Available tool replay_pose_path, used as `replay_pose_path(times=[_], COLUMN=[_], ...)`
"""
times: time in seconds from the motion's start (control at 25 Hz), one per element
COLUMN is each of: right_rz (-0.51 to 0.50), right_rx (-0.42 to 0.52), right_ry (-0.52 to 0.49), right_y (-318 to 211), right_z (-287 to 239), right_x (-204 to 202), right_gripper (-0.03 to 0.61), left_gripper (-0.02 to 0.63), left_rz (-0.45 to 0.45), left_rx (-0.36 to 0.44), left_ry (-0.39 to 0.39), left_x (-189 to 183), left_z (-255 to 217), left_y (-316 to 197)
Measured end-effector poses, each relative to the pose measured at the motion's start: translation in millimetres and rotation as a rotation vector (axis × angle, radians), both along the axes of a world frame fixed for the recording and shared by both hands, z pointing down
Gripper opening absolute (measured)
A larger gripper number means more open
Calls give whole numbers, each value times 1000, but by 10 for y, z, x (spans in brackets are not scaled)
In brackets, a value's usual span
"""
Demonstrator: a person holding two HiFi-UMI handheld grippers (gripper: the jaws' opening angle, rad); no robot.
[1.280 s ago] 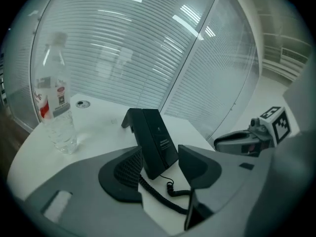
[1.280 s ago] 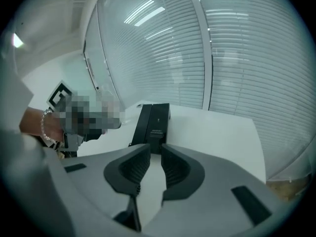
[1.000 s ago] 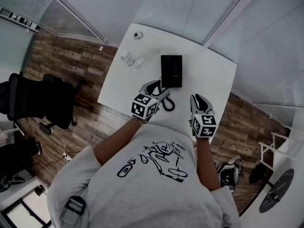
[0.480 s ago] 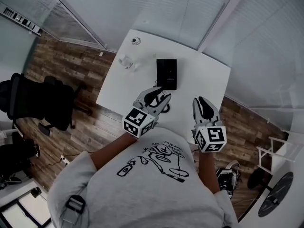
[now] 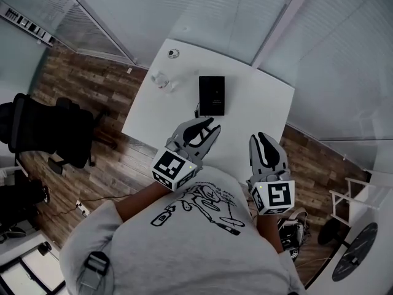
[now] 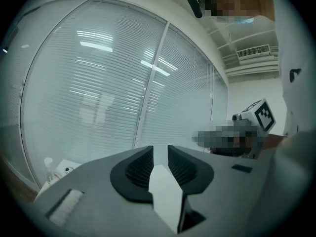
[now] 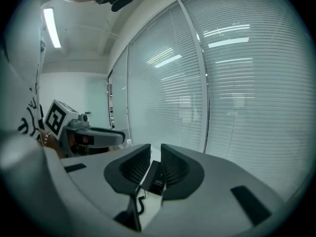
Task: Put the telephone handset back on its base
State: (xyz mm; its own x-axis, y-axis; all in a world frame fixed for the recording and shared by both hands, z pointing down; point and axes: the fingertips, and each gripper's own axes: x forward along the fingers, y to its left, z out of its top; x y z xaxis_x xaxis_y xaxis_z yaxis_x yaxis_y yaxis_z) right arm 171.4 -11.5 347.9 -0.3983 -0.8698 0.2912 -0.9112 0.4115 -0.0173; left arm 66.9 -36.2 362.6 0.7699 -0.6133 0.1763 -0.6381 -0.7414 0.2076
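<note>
The black telephone lies flat on the white table, its coiled cord trailing off the near left corner. The handset looks seated along the base, though detail is too small to be sure. My left gripper hangs high above the table's near edge; its jaws have just been closing and now stand almost together with nothing between them. My right gripper is level with it to the right, shut and empty. The phone and cord show through its narrow jaw slit.
A clear bottle and a small round object sit at the table's far left corner. Glass walls with blinds close in the far sides. A black office chair stands on the wood floor to the left.
Both grippers have risen and drawn back from the table toward the person's chest. The left jaws went from wide open beside the phone's cord to nearly closed, empty. The phone stayed put.
</note>
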Motion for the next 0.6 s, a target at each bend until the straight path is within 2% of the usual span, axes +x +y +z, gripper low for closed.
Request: replay_pose_path(times=[0.6], right_rz=[13], right_rx=[21], right_ry=[14], right_y=[53], right_z=[-117], right_x=[69], right_gripper=[51], left_gripper=[89], left_rz=[2], left_rx=[-10], left_ry=[14], left_x=[56], left_z=[17], left_y=[32])
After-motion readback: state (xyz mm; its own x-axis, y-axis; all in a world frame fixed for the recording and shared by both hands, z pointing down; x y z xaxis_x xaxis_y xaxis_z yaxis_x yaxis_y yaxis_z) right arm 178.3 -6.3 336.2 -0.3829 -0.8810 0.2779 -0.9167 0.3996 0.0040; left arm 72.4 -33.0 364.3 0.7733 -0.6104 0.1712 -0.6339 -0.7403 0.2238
